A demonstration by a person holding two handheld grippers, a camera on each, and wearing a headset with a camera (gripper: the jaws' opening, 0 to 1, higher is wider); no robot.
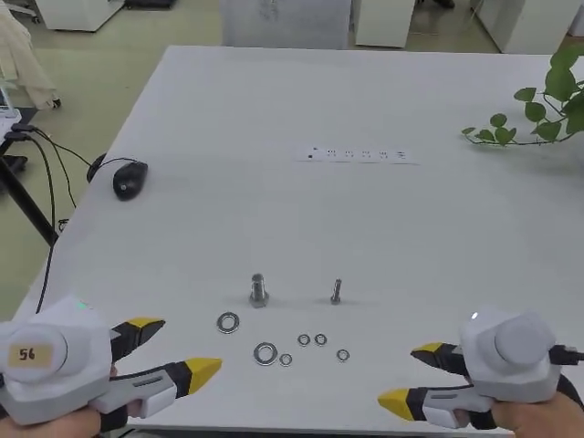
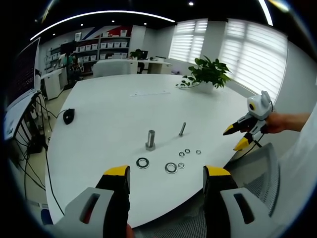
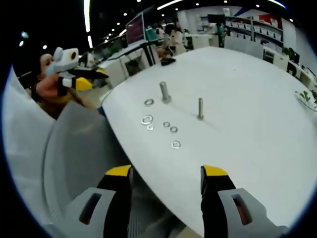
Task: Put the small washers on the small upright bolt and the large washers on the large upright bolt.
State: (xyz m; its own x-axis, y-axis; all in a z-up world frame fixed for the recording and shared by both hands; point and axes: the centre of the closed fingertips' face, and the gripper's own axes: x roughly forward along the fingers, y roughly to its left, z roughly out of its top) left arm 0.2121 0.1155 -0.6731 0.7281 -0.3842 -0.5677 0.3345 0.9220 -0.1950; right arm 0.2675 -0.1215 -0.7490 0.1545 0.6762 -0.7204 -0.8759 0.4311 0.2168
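Two large washers [image 1: 265, 353], four small washers [image 1: 304, 339] loose on table [image 1: 365, 91] near large bolt [image 1: 258, 290], small bolt [image 1: 336, 292] | left gripper [image 1: 182, 345], right gripper [image 1: 403, 376] spread, empty, flanking them ready to pick

The large bolt [image 1: 258, 290] stands on the table [image 1: 383, 228] towards the person's edge. The small bolt [image 1: 336, 292] stands just right of it. A large washer [image 1: 228, 322] lies front-left of the large bolt, and a second large washer [image 1: 265, 353] lies straight in front, nearer the edge. Four small washers [image 1: 320, 339] lie scattered front-right. A mouse [image 1: 130, 179] sits well behind-left and a plant [image 1: 547, 100] far behind-right.
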